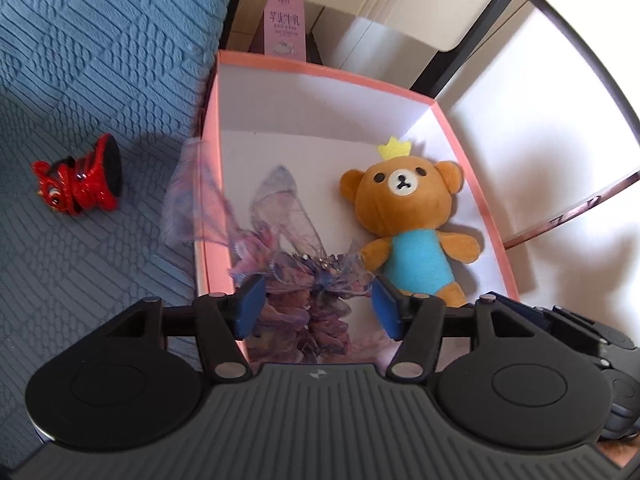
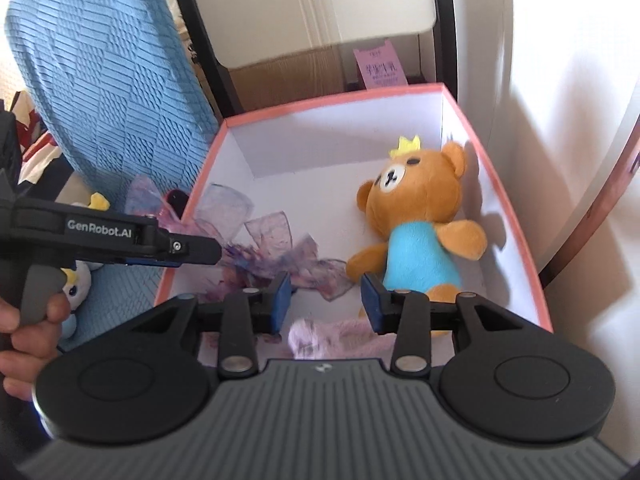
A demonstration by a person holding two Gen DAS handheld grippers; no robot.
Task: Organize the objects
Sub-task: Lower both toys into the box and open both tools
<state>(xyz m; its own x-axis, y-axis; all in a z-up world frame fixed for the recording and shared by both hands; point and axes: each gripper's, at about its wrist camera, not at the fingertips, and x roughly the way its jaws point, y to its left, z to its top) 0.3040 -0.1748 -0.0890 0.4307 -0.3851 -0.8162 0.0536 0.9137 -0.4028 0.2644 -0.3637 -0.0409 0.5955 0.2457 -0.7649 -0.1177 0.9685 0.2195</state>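
A pink box (image 1: pixel 216 128) with a white inside holds a brown bear plush (image 1: pixel 412 216) in a blue shirt and a sheer purple ribbon bow (image 1: pixel 308 276). My left gripper (image 1: pixel 318 306) hangs open over the box's near left corner. The bow lies between its blue pads (image 1: pixel 250 304), which do not squeeze it. In the right wrist view the bear (image 2: pixel 420 216) lies at the right, the bow (image 2: pixel 264 240) at the left, and the left gripper (image 2: pixel 212 252) reaches in over the box's left rim (image 2: pixel 192 204). My right gripper (image 2: pixel 326 300) is open above a lilac fluffy cloth (image 2: pixel 332 340), gripping nothing.
A red lion figurine (image 1: pixel 80 184) stands on the blue quilted bedspread (image 1: pixel 80 60) left of the box. Small plush toys (image 2: pixel 80 280) lie beside a hand (image 2: pixel 24 320) on the left gripper's handle. Behind the box are a pink carton (image 1: pixel 282 28), a cardboard box (image 2: pixel 280 76) and black frame bars (image 1: pixel 472 36).
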